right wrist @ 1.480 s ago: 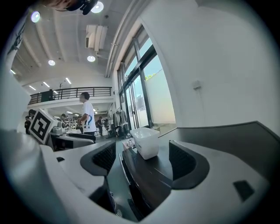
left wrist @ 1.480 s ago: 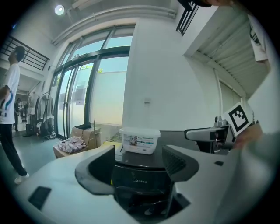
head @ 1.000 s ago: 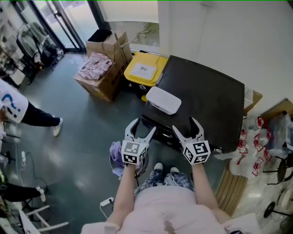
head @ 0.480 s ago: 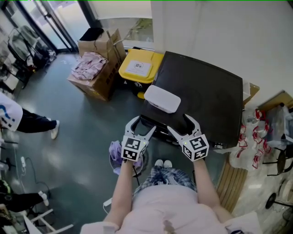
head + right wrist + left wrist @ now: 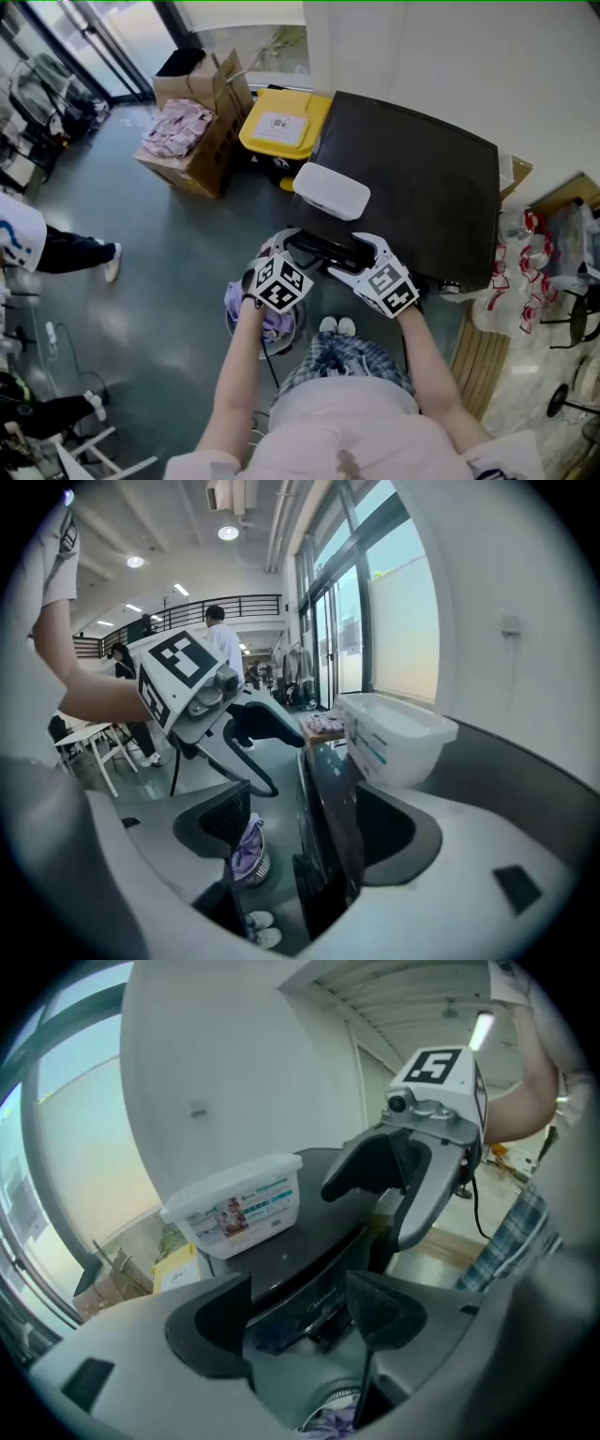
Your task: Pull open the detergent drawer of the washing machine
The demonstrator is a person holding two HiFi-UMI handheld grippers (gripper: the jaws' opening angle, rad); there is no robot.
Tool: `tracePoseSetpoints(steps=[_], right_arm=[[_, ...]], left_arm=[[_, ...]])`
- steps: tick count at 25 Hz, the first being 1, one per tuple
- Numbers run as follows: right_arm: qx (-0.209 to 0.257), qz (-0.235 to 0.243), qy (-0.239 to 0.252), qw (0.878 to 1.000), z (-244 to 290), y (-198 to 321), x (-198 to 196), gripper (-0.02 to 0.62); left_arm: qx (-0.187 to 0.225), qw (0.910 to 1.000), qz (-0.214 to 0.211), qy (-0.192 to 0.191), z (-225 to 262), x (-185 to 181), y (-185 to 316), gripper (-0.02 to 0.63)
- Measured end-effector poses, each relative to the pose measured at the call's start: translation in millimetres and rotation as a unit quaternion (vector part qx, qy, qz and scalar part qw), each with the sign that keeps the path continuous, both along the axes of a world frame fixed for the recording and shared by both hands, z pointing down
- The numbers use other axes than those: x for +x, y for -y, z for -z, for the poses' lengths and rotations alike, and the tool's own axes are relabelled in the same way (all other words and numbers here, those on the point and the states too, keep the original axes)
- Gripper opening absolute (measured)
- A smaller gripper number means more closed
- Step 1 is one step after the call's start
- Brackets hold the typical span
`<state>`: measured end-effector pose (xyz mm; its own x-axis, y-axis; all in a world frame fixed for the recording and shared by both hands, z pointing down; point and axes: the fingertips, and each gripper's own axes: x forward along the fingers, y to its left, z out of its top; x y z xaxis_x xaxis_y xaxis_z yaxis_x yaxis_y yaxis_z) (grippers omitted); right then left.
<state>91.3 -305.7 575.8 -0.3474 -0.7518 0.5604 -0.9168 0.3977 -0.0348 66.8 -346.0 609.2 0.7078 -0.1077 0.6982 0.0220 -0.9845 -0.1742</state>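
Note:
The black washing machine [image 5: 422, 183] stands in front of me, a white lidded box [image 5: 331, 192] on its top near the front left corner. Its dark upper front panel with the drawer [image 5: 322, 249] lies between my two grippers. My left gripper [image 5: 284, 246] is open at the panel's left end; in the left gripper view the panel [image 5: 305, 1288] shows between the spread jaws of that gripper [image 5: 300, 1314]. My right gripper [image 5: 345, 255] is open too, its jaws straddling the machine's top front edge [image 5: 328, 808] in the right gripper view. Neither gripper holds anything.
A basket with purple cloth [image 5: 272, 319] stands on the floor under the left gripper. A yellow bin [image 5: 281, 131] and cardboard boxes with clothes [image 5: 192, 141] stand left of the machine. Bags [image 5: 520, 291] lie at the right. A person [image 5: 37, 239] stands far left.
Both grippers have moved forward and inward to the machine's upper front edge and turned towards each other. Both stay open.

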Motion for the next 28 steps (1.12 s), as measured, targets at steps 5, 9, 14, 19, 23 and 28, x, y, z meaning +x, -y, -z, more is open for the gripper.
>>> tracePoseSetpoints(steps=[5,9,14,19,23,28], right_arm=[[-0.045,0.054,-0.03,0.997,-19.8,-3.6,-19.1,0.354],[-0.078,0.082,-0.048,0.992,-36.7,-5.6,-27.6,0.35],[-0.117,0.107,-0.085,0.984,-55.6,-8.2,-29.7,0.345],[-0.137,0.115,-0.113,0.977,-63.3,-8.9,-31.6,0.321],[-0.139,0.109,-0.147,0.973,-67.1,-6.6,-29.6,0.297],[-0.133,0.094,-0.176,0.971,-70.3,-1.6,-23.9,0.226]], left_arm=[[0.014,0.996,-0.055,0.069,-17.4,1.6,-8.8,0.325],[0.017,0.9895,-0.093,0.109,-31.2,-0.9,-14.2,0.325],[0.018,0.9829,-0.122,0.137,-40.5,-3.5,-16.3,0.325],[0.034,0.9787,-0.137,0.149,-41.4,-0.4,-15.0,0.305],[0.066,0.9729,-0.149,0.164,-41.5,1.7,-8.3,0.248],[0.118,0.964,-0.156,0.18,-44.8,4.1,-1.5,0.183]])
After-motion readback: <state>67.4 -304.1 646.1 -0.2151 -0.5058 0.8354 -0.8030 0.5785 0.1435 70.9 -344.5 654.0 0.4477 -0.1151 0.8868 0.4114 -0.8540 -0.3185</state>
